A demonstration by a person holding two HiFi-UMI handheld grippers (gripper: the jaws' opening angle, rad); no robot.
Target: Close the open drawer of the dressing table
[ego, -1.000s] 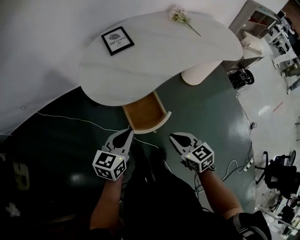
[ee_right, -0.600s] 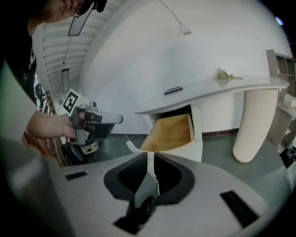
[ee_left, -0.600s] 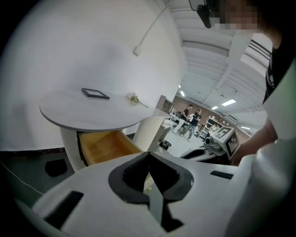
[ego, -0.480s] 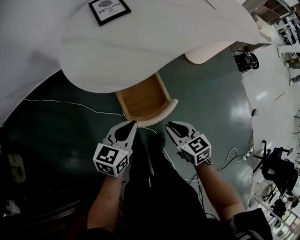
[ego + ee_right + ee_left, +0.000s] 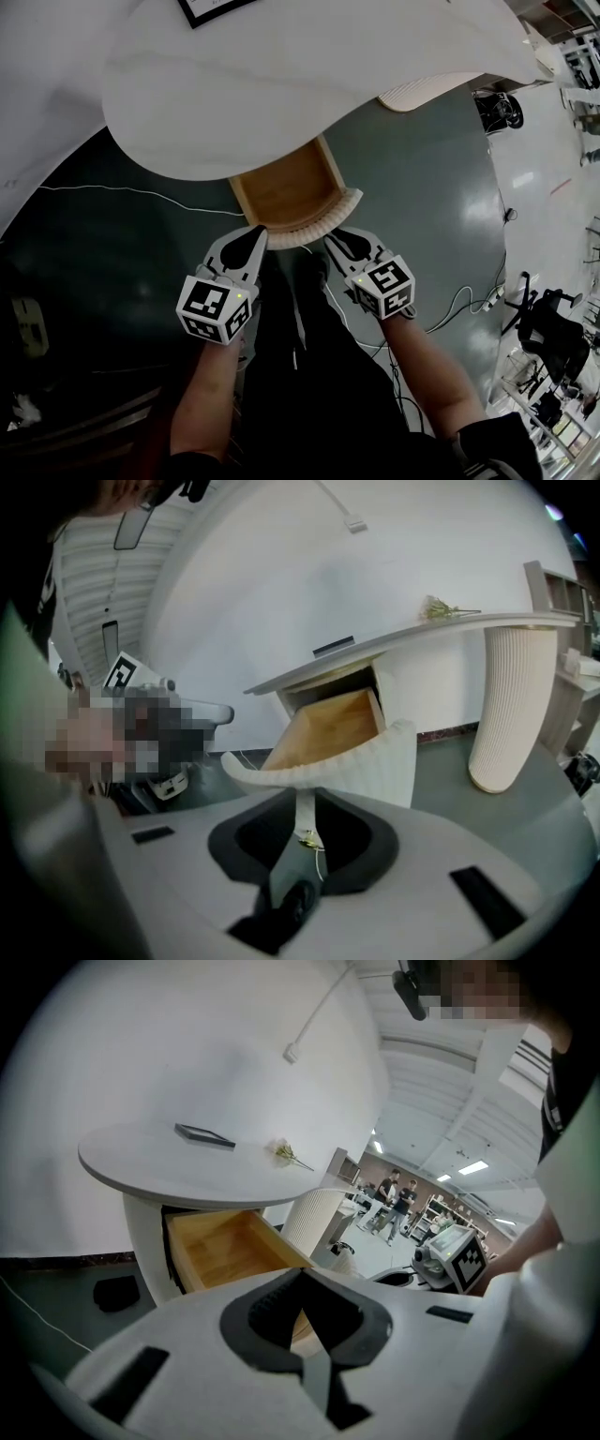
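The dressing table (image 5: 281, 75) has a white curved top. Under it a wooden drawer (image 5: 286, 186) stands pulled out, with a ribbed white front (image 5: 319, 225). My left gripper (image 5: 255, 236) is shut and empty, its tips at the left end of that front. At the right end my right gripper (image 5: 334, 240) is shut too, holding nothing. In the left gripper view the drawer (image 5: 220, 1246) lies just beyond the left gripper (image 5: 302, 1279). In the right gripper view the drawer front (image 5: 347, 766) sits right above the right gripper (image 5: 305, 803). I cannot tell whether either gripper touches it.
A black picture frame (image 5: 211, 7) and a dried flower (image 5: 292, 1155) lie on the top. A ribbed white leg (image 5: 417, 92) stands to the drawer's right. Thin cables (image 5: 141, 190) cross the dark floor. An office chair (image 5: 548, 337) is far right; people (image 5: 398, 1206) stand in the distance.
Both grippers have moved forward from a short way off to the drawer's front. The head view has closed in on the table. The drawer is as far out as before.
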